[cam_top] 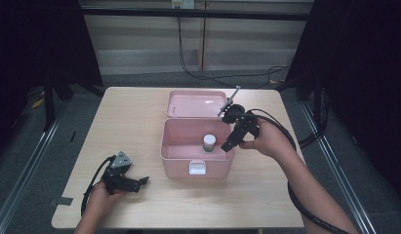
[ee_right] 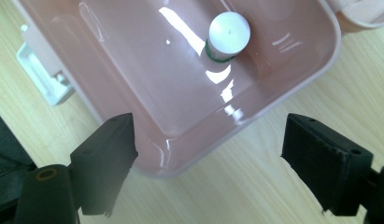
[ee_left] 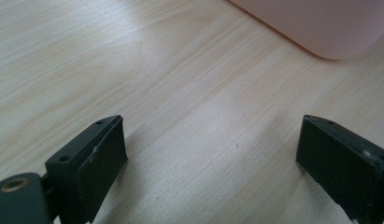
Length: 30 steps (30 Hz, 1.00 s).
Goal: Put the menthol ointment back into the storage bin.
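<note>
Above the pink box [cam_top: 171, 146], the right hand-held gripper [cam_top: 229, 145] hangs released beside the bottle [cam_top: 209, 142].

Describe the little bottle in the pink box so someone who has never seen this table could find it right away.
On the light wooden table stands an open pink plastic box, its lid folded back. Inside the box, right of the middle, a small bottle with a white cap and a green band stands upright. It is the one thing in the box.
</note>
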### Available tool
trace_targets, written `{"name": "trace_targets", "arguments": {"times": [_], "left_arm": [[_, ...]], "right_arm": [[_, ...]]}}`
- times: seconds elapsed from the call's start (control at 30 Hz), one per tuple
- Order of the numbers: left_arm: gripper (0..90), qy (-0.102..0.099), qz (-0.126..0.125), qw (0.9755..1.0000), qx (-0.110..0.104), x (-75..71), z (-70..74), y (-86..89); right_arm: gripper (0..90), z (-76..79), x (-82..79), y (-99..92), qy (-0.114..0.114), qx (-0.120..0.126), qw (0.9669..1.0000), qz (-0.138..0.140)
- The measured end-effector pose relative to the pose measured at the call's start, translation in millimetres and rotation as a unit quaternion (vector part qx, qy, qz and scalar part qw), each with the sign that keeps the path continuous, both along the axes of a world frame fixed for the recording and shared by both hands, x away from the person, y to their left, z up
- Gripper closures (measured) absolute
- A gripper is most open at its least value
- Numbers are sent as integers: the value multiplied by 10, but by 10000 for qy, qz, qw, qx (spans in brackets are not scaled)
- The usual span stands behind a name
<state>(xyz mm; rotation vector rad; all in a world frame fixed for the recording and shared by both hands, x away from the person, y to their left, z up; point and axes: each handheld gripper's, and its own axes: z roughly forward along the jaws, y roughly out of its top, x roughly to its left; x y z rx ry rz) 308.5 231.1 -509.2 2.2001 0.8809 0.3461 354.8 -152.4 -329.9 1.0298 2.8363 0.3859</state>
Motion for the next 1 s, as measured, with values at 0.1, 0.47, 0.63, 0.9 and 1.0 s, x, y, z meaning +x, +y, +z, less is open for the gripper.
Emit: {"name": "trace_targets", "arguments": {"times": [0.1,0.47,0.63,0.9,1.0], "left_arm": [[80,1,-1,10000,-1,0,0,0],[79,2,0,10000,-2,0,0,0],[79,4,0,10000,-3,-1,0,0],[79,9,-22,10000,28,1,2,3],[79,9,-20,10000,26,0,2,3]], "right_arm": [[170,31,-46,-53,-21,-19,10000,5],[171,94,-216,-319,-21,-25,10000,-67],[174,72,-263,-432,-9,1,9999,-117],[170,6,-362,-614,-46,98,9997,-219],[169,-29,-390,-638,-59,83,9998,-190]]}}
